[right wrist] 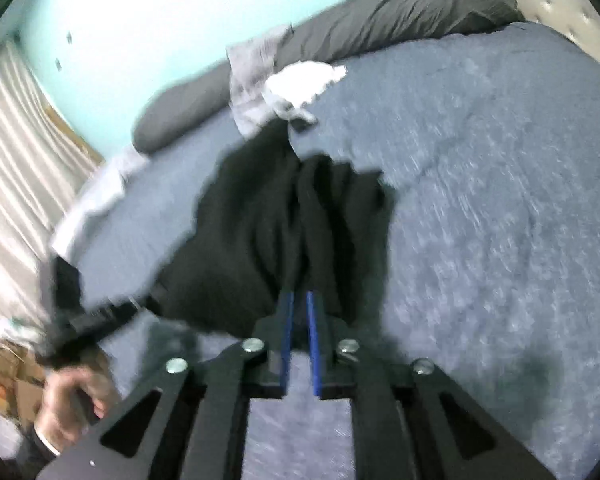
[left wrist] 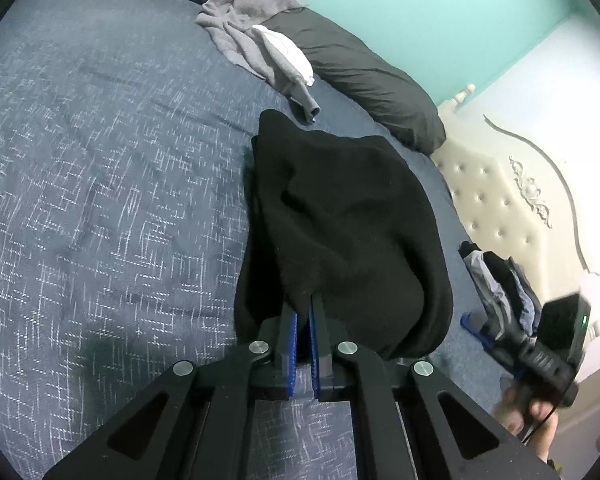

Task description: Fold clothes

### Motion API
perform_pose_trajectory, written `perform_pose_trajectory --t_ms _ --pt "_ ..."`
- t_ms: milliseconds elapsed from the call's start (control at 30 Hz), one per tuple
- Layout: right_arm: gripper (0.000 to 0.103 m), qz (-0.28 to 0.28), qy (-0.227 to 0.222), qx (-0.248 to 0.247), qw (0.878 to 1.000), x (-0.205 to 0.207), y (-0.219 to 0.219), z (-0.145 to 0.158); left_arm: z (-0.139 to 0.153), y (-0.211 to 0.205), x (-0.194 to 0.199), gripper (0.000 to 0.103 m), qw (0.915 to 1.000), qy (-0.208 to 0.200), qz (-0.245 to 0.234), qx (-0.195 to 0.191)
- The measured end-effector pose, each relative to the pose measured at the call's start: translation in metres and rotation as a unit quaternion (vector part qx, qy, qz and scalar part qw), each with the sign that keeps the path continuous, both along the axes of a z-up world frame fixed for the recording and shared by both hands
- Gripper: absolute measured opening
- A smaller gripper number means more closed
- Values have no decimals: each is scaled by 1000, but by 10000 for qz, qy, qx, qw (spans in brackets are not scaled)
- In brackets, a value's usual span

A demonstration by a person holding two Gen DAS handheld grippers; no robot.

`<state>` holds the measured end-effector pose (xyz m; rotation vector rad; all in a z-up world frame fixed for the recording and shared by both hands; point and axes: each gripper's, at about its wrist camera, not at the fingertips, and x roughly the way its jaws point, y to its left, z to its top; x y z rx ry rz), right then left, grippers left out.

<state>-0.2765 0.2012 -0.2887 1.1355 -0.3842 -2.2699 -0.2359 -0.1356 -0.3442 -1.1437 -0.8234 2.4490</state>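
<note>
Both the left gripper (left wrist: 304, 308) and the right gripper (right wrist: 299, 300) pinch the black garment (left wrist: 340, 220) above the bed (left wrist: 100, 180); it looks soft and limp, best held at its edges.

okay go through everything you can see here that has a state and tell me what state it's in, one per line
left gripper: shut on the black garment
right gripper: shut on the black garment
black garment: bunched, lifted at both gripped edges, hanging over the bed
grey garment: crumpled, unfolded, lying against the dark pillows
white cloth: crumpled on the grey garment
clothes pile: heaped, unfolded, at the bed's edge by the headboard
</note>
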Motion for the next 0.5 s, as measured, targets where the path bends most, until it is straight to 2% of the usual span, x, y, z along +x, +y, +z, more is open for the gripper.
perform_pose_trajectory --t_ms 33,67,333,367,500 --pt "37 -6 -9 -173 9999 -4 -1 2 0 0 0 5 10000 -5 -8 -8" --pt "40 -8 13 -229 9997 -9 -4 2 -1 0 1 5 10000 -11 -15 -16" --pt "39 -4 -95 -544 9985 -35 -22 -5 -4 1 2 5 9999 -46 -77 -58" --pt "37 -12 -117 -574 9983 -37 -23 -6 -4 1 2 5 9999 -47 -84 -63" --pt "33 83 -81 -404 9991 -40 -33 -8 -5 1 2 6 9999 -54 -100 -80"
